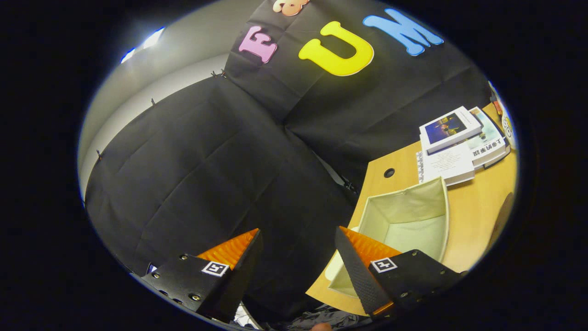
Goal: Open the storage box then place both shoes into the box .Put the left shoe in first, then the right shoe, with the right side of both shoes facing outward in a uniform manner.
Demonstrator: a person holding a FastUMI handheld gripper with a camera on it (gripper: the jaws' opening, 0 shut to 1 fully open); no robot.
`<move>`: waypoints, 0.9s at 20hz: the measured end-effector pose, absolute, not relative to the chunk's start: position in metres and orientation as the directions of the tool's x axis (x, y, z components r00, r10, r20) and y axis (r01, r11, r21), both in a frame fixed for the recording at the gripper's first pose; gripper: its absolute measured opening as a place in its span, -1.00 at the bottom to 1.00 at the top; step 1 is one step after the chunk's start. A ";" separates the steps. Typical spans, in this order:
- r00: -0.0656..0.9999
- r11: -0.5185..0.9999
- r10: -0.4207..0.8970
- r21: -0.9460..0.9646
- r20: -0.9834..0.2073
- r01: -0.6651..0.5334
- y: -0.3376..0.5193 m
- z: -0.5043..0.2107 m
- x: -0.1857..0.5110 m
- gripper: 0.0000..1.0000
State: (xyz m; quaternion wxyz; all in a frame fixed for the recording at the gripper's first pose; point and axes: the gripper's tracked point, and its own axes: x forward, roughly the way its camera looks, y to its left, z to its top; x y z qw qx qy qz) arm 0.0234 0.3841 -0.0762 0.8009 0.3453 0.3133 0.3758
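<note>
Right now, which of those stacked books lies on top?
The book with the dark blue picture on its cover. It rests on the other books, beyond the open storage box. The gripper is open, holding nothing.

Your surface: one wooden table [477,216], pale, with a round cable hole [389,173] near its back edge. On it you have an open cream fabric box [409,216], empty inside, and beyond it a stack of books [459,142] by the cloth wall.
</note>
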 end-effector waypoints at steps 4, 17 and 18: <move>0.577 0.569 0.762 0.730 -0.294 -0.378 0.339 -0.084 0.030 0.93; 0.681 0.774 0.571 0.576 -0.458 -0.262 0.207 -0.139 0.042 0.93; 0.685 0.784 0.558 0.569 -0.469 -0.249 0.198 -0.143 0.042 0.94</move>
